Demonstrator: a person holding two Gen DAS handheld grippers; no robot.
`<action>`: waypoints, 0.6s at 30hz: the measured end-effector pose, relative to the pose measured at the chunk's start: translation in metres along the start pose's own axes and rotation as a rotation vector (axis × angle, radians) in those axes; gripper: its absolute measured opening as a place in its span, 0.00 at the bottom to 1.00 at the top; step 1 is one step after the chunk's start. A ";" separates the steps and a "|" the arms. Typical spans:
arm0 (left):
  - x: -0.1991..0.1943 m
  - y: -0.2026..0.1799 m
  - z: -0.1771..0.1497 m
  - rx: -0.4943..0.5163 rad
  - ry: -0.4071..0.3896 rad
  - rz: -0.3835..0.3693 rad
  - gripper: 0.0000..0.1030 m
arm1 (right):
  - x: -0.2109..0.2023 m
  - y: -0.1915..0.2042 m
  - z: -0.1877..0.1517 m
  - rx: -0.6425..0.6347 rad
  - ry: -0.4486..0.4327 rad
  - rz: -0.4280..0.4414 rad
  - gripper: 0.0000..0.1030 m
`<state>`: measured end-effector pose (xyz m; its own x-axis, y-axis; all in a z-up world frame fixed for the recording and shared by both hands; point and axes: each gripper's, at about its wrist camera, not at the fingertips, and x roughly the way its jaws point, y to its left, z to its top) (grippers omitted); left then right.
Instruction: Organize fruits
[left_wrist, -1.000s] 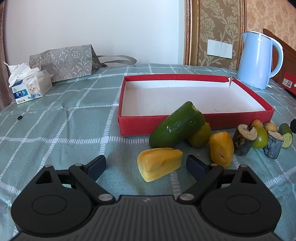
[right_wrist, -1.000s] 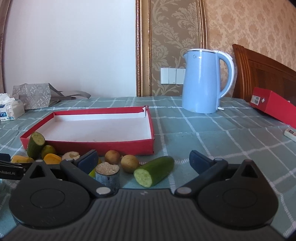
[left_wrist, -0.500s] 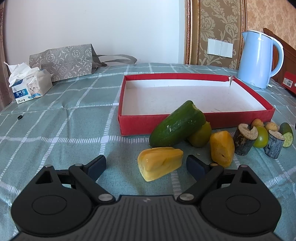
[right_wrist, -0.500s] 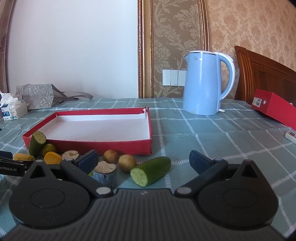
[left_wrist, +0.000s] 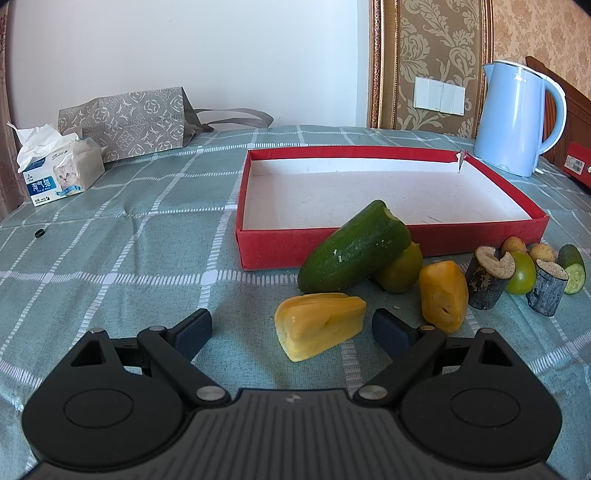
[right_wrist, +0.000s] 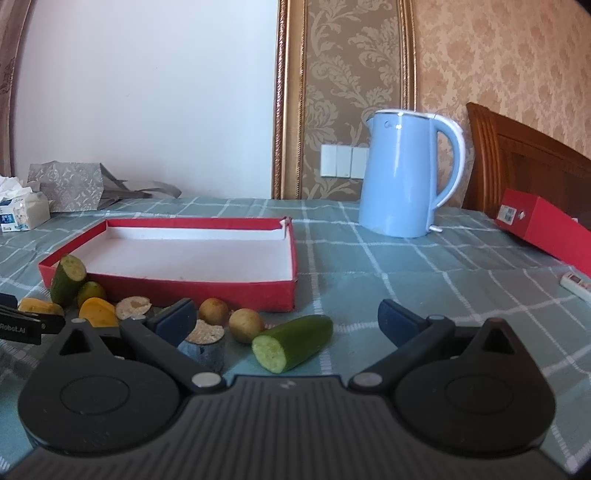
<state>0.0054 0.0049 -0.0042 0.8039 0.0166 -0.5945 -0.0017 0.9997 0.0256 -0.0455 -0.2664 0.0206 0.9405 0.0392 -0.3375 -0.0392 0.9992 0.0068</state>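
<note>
Over the last second the right tongs rise slightly, both pairs spread and empty, left tongs framing the yellow fruit piece on the bench, red tray unfilled.

The tablecloth was matt woven cloth. The red box looked like rough cardboard, the kettle like glossy smooth plastic. The cucumber had shiny skin. The bag seemed paper.

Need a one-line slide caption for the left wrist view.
Open left gripper faces a yellow fruit piece; the red tray behind holds nothing.
</note>
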 end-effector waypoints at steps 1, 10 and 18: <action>0.000 0.000 0.000 -0.001 0.001 0.000 0.92 | 0.000 -0.001 0.000 -0.002 -0.001 -0.003 1.00; 0.001 0.000 0.001 -0.006 0.011 -0.012 0.92 | 0.005 -0.019 -0.008 -0.020 0.073 -0.020 1.00; 0.001 -0.001 0.000 -0.006 0.007 -0.012 0.92 | 0.034 -0.023 -0.011 0.042 0.211 0.011 0.80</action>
<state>0.0058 0.0040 -0.0046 0.7998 0.0047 -0.6003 0.0041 0.9999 0.0133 -0.0160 -0.2879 -0.0014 0.8484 0.0522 -0.5267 -0.0308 0.9983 0.0492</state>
